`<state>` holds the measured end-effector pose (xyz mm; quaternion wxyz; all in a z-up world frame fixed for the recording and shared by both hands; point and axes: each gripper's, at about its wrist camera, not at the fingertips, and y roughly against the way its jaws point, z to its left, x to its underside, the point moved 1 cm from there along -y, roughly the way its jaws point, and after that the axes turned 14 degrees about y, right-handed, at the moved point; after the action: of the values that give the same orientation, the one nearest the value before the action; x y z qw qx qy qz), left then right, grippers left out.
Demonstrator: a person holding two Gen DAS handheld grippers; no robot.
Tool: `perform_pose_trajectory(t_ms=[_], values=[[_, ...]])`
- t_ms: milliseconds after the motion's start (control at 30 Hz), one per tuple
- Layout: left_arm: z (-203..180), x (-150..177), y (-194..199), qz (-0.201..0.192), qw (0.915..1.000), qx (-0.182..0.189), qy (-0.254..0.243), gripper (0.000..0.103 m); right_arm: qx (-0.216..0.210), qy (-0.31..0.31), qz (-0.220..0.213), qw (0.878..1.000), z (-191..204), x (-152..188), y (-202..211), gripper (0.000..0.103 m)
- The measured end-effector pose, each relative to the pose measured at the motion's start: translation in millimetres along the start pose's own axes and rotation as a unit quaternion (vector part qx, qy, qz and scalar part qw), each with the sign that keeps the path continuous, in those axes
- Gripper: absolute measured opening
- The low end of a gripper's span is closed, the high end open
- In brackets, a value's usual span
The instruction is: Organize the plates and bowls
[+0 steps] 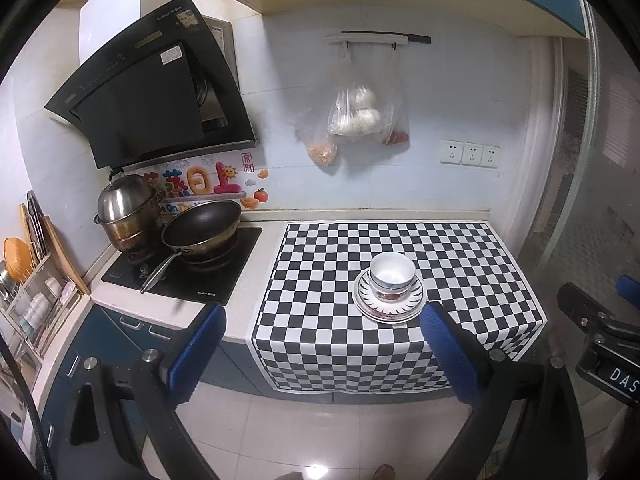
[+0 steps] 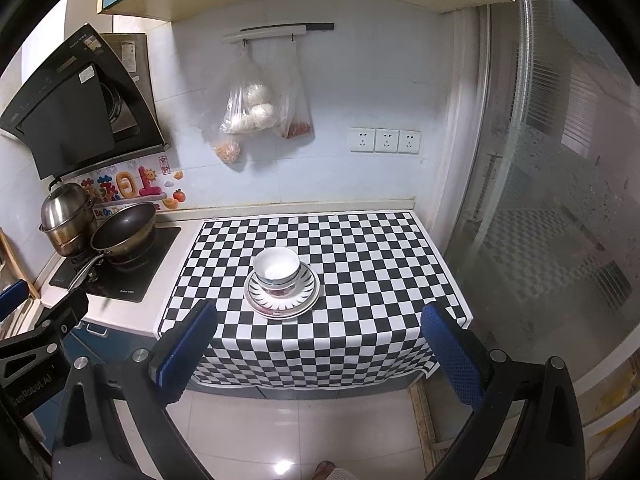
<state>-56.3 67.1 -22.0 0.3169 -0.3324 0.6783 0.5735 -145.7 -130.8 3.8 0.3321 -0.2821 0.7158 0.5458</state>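
The left gripper (image 1: 322,344) hangs with its blue-padded jaws spread wide and nothing between them, held back off the counter edge above the floor; the right gripper (image 2: 320,340) is likewise released and empty, at a similar stand-off, its pads framing the work from the front. Ahead of both, near the middle of the checkered cloth (image 2: 360,240) that drapes over the counter front, sits the task's stack: what look like two bowls (image 2: 277,270) nested one in the other, standing upright on stacked plates (image 2: 282,295), the upper with a dark rayed pattern, the lower showing as a rim beneath. These appear to be glazed ceramic, so I judge them stiff, fairly heavy for their size, slick under the pads and liable to chip or break if knocked or dropped. The bowls are probably best taken by the rim, one pad inside and one outside the wall; the plates lie flat, so a pad would have to get under an edge. To the left, apart from the cloth, a wok (image 2: 124,226) and a steel steamer pot (image 2: 66,210) sit on the stove.
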Motion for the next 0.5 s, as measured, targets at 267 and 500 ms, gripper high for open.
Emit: perform_pose_trajectory(t_ms=[267, 500], values=[[0.0, -0.4, -3.2, 0.000, 1.0000, -0.002, -0.004, 0.100, 0.000, 0.002, 0.006, 1.000, -1.2, 0.5, -5.2, 0.103], [3.0, -2.2, -4.1, -0.002, 1.0000, 0.001, -0.005, 0.100, 0.000, 0.004, 0.004, 1.000, -3.7, -0.1, -7.3, 0.103]])
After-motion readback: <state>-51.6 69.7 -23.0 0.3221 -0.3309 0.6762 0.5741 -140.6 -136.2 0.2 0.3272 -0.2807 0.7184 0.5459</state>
